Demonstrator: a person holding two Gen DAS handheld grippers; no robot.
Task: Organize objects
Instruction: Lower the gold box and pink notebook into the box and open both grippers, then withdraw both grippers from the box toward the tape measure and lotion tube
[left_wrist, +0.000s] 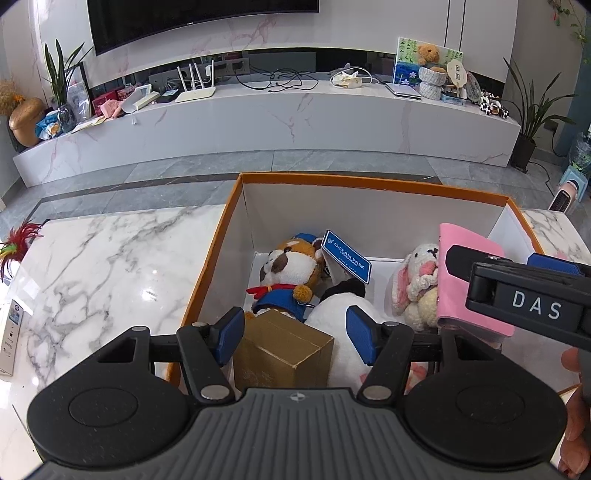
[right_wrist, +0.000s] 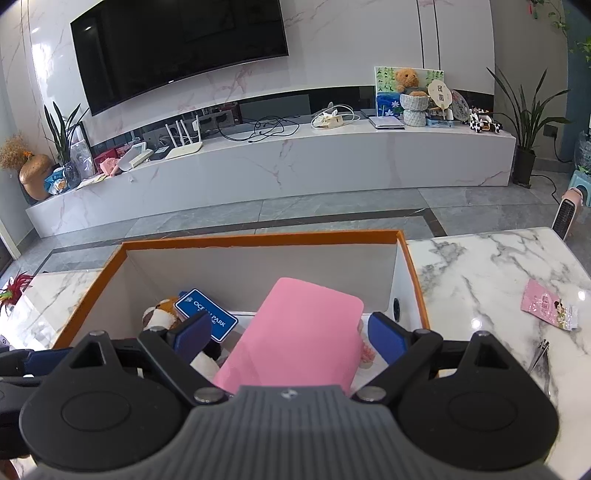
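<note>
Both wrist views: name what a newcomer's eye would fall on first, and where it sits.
The orange-edged box on the marble table draws the eye, with a brown-and-white plush dog and a white bunny inside. A pink pad lies between the fingers of the right hand-held gripper over the box. A gold carton sits between the fingers of the left hand-held gripper.

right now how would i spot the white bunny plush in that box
Look in the orange-rimmed box on the marble table. The white bunny plush sits beside the pink case, right of the brown dog plush. Only it has long pink-lined ears.
</note>
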